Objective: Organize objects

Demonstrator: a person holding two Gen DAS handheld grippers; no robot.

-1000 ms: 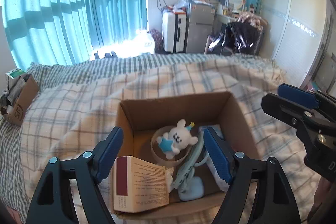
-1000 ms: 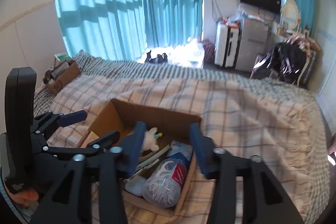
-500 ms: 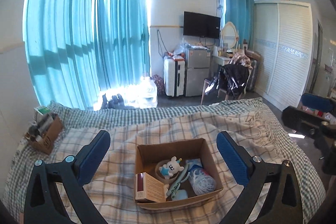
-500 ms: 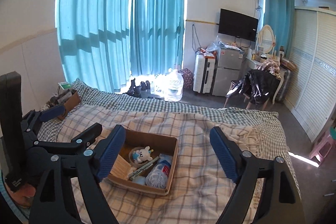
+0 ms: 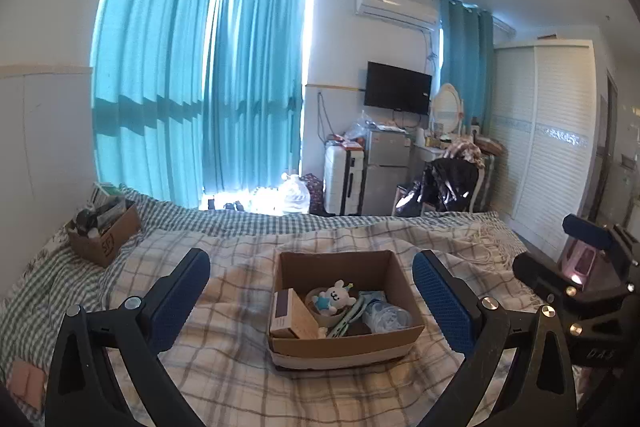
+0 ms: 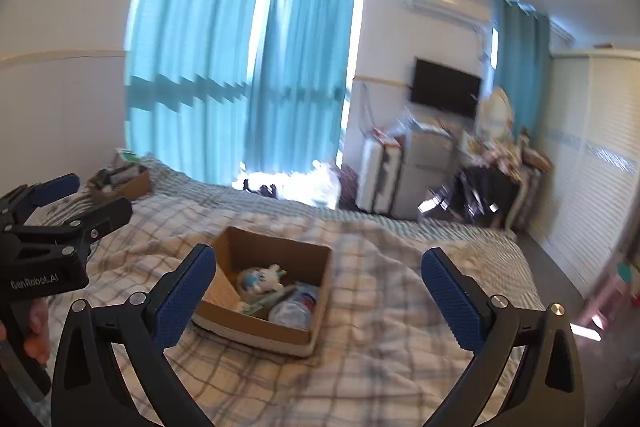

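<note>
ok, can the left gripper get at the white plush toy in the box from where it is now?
Probably yes. The left gripper is open and empty, held back from the cardboard box. The box is open-topped and the plush toy lies on top of the other items, uncovered. The right gripper is off to the side.

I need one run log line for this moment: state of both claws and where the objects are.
left claw: open, empty | right claw: open, empty | cardboard box: on bed | plush toy, carton, bottle: inside box
</note>
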